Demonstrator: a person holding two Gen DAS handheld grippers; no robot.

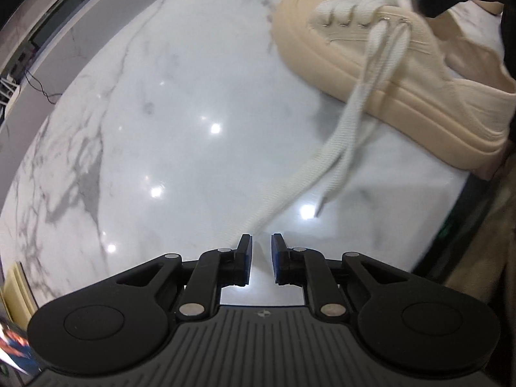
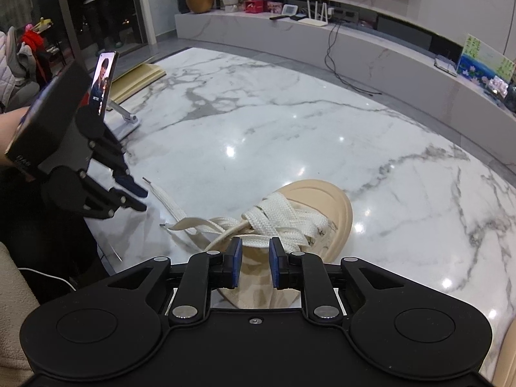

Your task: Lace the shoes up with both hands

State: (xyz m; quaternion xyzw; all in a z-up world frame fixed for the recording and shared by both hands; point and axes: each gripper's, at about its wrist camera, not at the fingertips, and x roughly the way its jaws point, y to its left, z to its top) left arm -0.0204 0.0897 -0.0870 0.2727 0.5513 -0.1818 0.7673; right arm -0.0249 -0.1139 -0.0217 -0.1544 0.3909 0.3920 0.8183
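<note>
The marble table [image 2: 290, 122] is carrying a beige shoe [image 2: 329, 200] near its front edge. White laces [image 1: 361, 96] are trailing off the shoe's left side — both ends lying loose on the marble. The right gripper [image 2: 254, 266] is hovering over the shoe's tongue, jaws apart, gripping nothing. The left gripper [image 1: 262, 259] is hanging left of the shoe, jaws parted — empty.

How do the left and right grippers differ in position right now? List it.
The left gripper hovers over bare table beside the shoe, near the loose lace ends. The right gripper sits over the shoe itself, just behind the laced eyelets. The left gripper's fingers frame table. The right gripper's frame the shoe's opening. Shared: both are open and hold nothing.
</note>
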